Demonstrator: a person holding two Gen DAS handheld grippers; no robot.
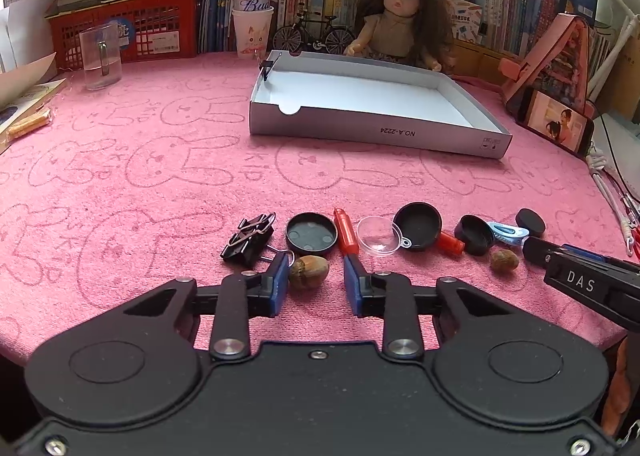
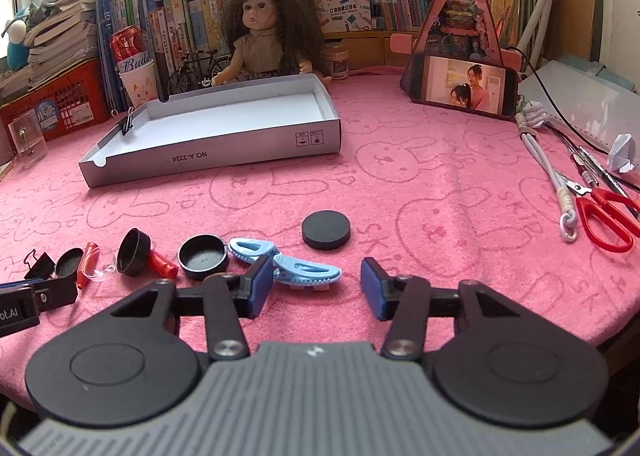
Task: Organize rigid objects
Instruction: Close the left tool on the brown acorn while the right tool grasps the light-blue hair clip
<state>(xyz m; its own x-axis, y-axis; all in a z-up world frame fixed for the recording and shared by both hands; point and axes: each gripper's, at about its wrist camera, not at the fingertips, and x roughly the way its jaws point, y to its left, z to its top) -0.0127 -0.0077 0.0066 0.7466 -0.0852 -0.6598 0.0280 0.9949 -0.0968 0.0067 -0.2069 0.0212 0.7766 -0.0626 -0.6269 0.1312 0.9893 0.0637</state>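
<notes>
The left gripper [image 1: 316, 285] is low over the pink cloth [image 1: 160, 176], and its blue pads [image 1: 280, 280] stand apart. A brown nut [image 1: 308, 271] lies between them, touching or almost touching the left pad, with a clear gap to the right pad, so it is not gripped. Just beyond the fingertips is a row of small things: a black binder clip [image 1: 249, 238], a flat black lid [image 1: 311, 233], a red tube [image 1: 345, 232], a clear plastic dome [image 1: 378, 235], a black cap [image 1: 418, 225] and another black cap [image 1: 474, 234]. A second brown nut [image 1: 504, 260] lies to the right, near the tip of the other tool.

The right gripper [image 2: 317, 288] is also open over the cloth. A blue hair clip [image 2: 306, 270] lies between its pads, against the left pad and apart from the right one. A second blue clip [image 2: 250, 249] is just behind it, and a black disc [image 2: 326, 229] lies alone further ahead.

The white open box [image 1: 376, 136] stands well beyond the row, in the middle of the table, with a small binder clip [image 2: 128, 121] on its left wall. Behind the box sits a doll [image 1: 394, 12]
</notes>
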